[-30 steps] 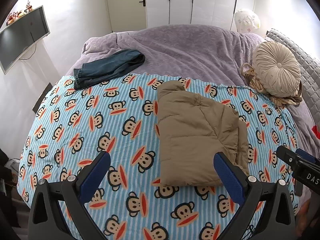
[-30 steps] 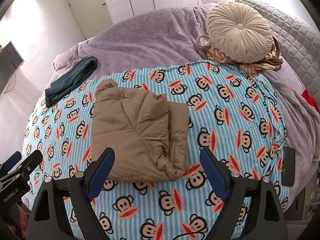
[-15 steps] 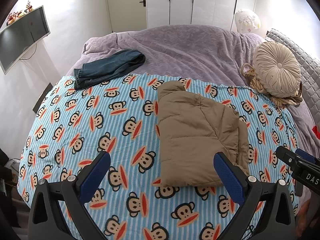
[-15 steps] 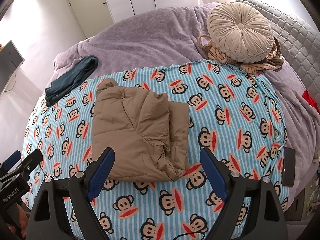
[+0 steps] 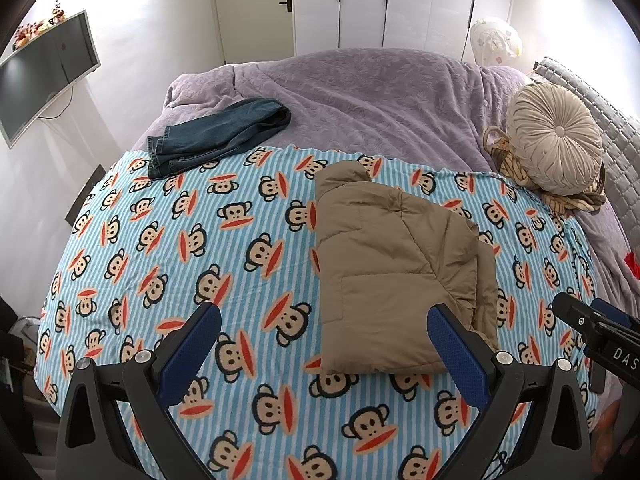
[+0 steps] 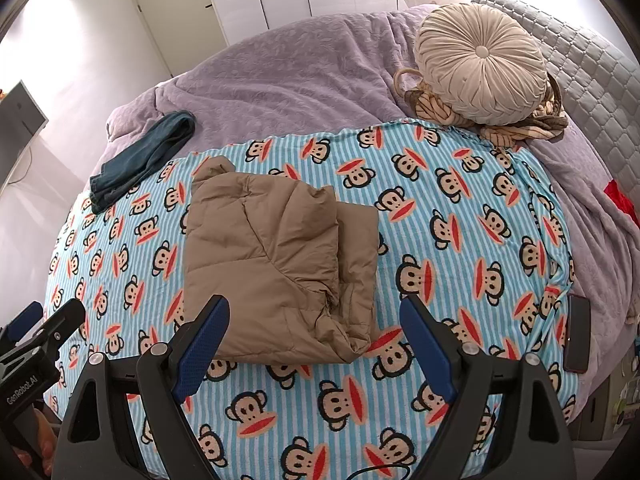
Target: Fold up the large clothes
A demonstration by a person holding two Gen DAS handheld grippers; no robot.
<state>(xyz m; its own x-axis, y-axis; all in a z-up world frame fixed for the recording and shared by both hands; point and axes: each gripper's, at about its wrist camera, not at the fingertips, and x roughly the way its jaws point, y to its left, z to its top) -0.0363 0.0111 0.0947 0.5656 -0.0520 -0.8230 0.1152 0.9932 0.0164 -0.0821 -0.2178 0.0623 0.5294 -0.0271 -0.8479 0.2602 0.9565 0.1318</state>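
On the monkey-print striped blue sheet (image 5: 168,248), the puffy tan quilted jacket (image 5: 396,276) sits folded but springy, so with left gripper (image 5: 324,344) and right gripper (image 6: 314,340) both spread wide and empty, its loose near-right layers might puff open.

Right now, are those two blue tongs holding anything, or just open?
Left tongs: open, holding nothing, above the monkey-print sheet.
Right tongs: open, holding nothing; the folded tan jacket lies untouched on the sheet.

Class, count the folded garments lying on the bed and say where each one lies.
2. A folded tan puffer jacket lies mid-sheet on the monkey-print sheet; folded dark blue denim jeans straddle its far left edge. Others may be hidden.
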